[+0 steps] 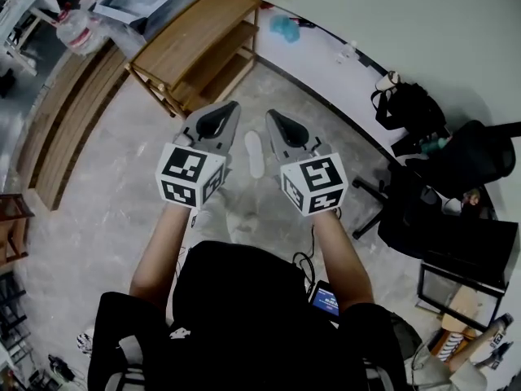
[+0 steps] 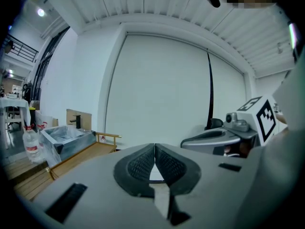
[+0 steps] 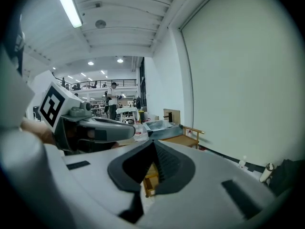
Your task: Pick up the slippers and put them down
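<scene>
Left gripper (image 1: 230,111) and right gripper (image 1: 272,117) are hovering clenched, gripping nothing.
Only the head view is showing a white slipper (image 1: 255,154) lying on the floor (image 1: 98,202) between them; the gripper views are facing a wall (image 2: 157,89) and a wooden rack (image 3: 183,140).

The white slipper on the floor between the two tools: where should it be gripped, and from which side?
Likely its near end, from above. The slipper lies flat on the floor, its length running away from the person, so jaws can pinch across its narrow width. Any strap is too small to make out. The left tool and right tool are both shut; one must open first.
</scene>
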Available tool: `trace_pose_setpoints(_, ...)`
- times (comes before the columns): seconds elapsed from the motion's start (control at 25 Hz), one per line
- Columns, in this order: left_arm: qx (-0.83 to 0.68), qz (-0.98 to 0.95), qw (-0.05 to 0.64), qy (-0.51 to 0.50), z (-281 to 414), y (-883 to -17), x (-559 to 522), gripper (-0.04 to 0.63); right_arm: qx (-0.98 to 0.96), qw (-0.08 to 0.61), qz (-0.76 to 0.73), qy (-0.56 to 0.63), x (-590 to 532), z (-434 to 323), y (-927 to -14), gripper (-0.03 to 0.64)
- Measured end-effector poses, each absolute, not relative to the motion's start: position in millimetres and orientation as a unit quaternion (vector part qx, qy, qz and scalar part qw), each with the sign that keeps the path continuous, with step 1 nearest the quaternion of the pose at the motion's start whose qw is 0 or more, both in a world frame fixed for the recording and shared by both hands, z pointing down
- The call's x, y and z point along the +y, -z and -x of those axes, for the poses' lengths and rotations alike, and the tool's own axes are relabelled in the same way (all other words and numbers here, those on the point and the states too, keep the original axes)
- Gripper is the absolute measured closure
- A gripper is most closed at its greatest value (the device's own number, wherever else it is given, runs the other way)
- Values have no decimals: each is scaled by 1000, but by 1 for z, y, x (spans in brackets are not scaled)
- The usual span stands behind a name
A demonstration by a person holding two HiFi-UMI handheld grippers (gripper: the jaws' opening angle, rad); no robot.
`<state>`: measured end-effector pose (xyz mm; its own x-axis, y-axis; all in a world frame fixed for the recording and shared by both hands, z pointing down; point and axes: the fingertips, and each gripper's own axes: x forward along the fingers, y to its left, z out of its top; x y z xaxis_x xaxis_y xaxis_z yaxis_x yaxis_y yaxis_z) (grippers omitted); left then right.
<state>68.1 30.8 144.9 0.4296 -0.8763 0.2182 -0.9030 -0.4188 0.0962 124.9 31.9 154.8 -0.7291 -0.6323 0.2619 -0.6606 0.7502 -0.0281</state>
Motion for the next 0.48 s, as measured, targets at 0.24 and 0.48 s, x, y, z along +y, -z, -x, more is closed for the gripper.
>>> trace_pose_setpoints(0.24,-537,-837,88,-57,-78,-131,68,589,-930,108,-347,-52,67,-139,-143,618)
trace_pose_setpoints(0.48,-540,-836,92,-48,-78,-124,91,589,-931,100,-346,-49,88,-142,-135,618)
